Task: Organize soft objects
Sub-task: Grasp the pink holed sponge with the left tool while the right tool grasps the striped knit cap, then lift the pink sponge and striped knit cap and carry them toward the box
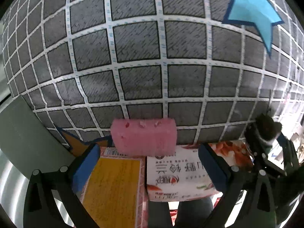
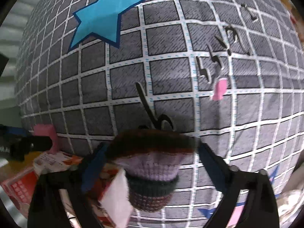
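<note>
A pink sponge [image 1: 143,137] lies at the near edge of the grey checked bedcover [image 1: 140,57], just ahead of my left gripper [image 1: 149,154], whose blue-padded jaws are open and apart from it. The sponge also shows at the left of the right wrist view [image 2: 48,135]. My right gripper [image 2: 150,152] is shut on a striped knit sock [image 2: 152,169], brown, lilac and dark green, with a white tag [image 2: 116,197] hanging from it. The right gripper with the sock shows in the left wrist view [image 1: 267,131].
The bedcover carries a blue star [image 2: 102,17] [image 1: 250,5], black scribbles and a small pink patch [image 2: 219,89]. Below the bed edge lie a yellow-and-red box [image 1: 112,188] and a white printed snack bag [image 1: 180,174].
</note>
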`<state>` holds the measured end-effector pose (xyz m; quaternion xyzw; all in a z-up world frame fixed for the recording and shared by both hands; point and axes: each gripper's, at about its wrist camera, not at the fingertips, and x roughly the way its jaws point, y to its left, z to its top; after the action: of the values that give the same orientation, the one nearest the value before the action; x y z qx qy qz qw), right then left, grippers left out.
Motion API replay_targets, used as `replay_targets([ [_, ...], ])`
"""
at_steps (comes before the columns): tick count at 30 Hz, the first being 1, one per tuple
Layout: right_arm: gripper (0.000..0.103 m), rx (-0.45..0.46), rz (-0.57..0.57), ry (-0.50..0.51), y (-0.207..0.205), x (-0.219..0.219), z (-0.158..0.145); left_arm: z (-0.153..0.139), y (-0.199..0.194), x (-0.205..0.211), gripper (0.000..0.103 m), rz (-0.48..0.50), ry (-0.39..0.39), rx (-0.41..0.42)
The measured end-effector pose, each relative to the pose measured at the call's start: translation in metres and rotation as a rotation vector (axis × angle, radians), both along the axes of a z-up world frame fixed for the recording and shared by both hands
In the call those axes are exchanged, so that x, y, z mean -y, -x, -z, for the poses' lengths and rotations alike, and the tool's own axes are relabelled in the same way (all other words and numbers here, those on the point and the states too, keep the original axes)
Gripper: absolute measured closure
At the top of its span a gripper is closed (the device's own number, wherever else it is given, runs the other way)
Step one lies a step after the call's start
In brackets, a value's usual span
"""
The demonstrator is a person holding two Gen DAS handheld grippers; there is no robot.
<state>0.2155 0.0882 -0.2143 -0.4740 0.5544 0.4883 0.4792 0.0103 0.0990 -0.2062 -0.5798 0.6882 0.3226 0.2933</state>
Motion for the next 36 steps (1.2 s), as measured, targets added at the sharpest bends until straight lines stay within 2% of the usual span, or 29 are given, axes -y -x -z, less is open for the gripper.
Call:
replay_targets([
  [1, 0.027, 0.02, -0.022, -0.021, 0.002, 0.001, -0.003, 0.002, -0.001, 0.001, 0.0, -0.002, 0.001, -0.009],
  [2, 0.042, 0.021, -0.033, -0.036, 0.003, 0.003, -0.006, 0.003, -0.002, 0.002, 0.0, 0.0, 0.002, -0.019],
  [3, 0.046, 0.013, -0.043, -0.046, 0.003, 0.005, -0.009, 0.007, -0.006, 0.005, 0.0, 0.005, 0.001, -0.026],
  [5, 0.046, -0.044, -0.027, -0.046, 0.0, 0.006, -0.014, 0.013, -0.009, 0.006, 0.0, 0.027, 0.001, -0.045],
  [10, 0.046, -0.1, -0.003, -0.067, -0.012, 0.012, -0.025, 0.027, -0.017, 0.012, 0.0, 0.084, 0.027, -0.103],
  [15, 0.046, -0.149, 0.033, -0.085, -0.035, 0.02, -0.033, 0.029, -0.03, 0.014, 0.006, 0.131, 0.019, -0.087],
  [18, 0.046, -0.165, 0.049, -0.096, -0.047, 0.022, -0.037, 0.023, -0.045, 0.008, 0.028, 0.117, -0.023, -0.041],
  [19, 0.046, -0.168, 0.053, -0.098, -0.052, 0.024, -0.039, 0.022, -0.05, 0.007, 0.029, 0.097, -0.031, -0.022],
  [23, 0.046, -0.181, 0.072, -0.099, -0.066, 0.027, -0.044, 0.012, -0.074, 0.004, 0.029, 0.155, -0.112, -0.032],
  [30, 0.046, -0.177, 0.098, -0.092, -0.086, 0.035, -0.051, -0.035, -0.136, 0.007, 0.029, 0.269, -0.339, 0.06],
  [36, 0.046, -0.155, 0.106, -0.094, -0.094, 0.046, -0.055, -0.07, -0.179, 0.023, 0.029, 0.318, -0.429, 0.143],
])
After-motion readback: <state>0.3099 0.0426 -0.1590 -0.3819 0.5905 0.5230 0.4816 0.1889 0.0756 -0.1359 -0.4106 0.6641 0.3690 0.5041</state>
